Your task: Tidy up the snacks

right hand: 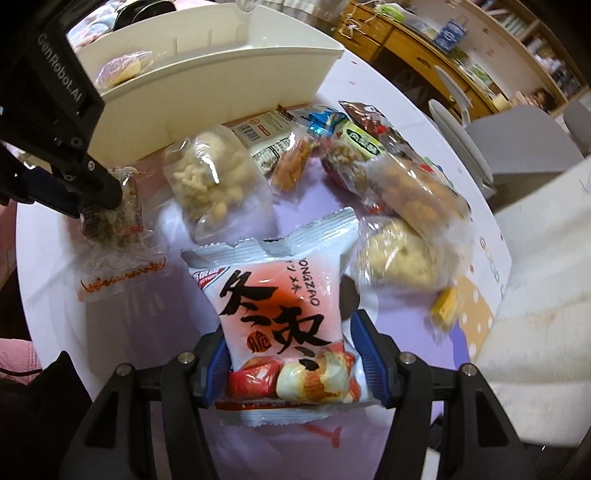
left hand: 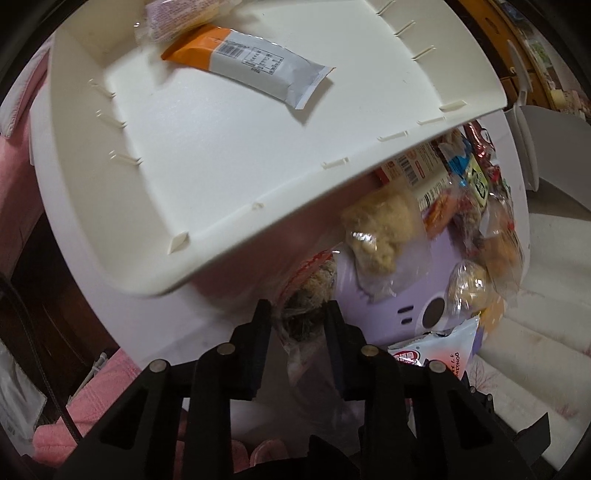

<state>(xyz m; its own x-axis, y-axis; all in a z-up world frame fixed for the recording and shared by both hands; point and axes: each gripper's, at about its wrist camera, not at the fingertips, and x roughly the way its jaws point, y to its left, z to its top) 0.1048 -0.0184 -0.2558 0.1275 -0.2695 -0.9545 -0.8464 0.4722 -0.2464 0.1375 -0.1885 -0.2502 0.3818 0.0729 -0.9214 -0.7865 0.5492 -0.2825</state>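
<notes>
Across the lavender tabletop point(right hand: 48, 258) snacks lie scattered, the right gripper point(right hand: 291, 354) clamped on a pink jujube packet point(right hand: 288, 321) at 6 o'clock, the left gripper point(left hand: 297, 325) pinching a clear-wrapped snack point(left hand: 306, 306) at 9 o'clock beside the white bin point(right hand: 221, 85).

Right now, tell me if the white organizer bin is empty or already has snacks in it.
Not empty. The white organizer bin holds an orange-and-grey snack bar and a purple-printed packet at its far end; most of its floor is bare.

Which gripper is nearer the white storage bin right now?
Left. The left gripper, holding a clear-wrapped snack, sits right beside the white storage bin. The right gripper, holding the pink jujube packet, is further back, with the snack pile between.
</notes>
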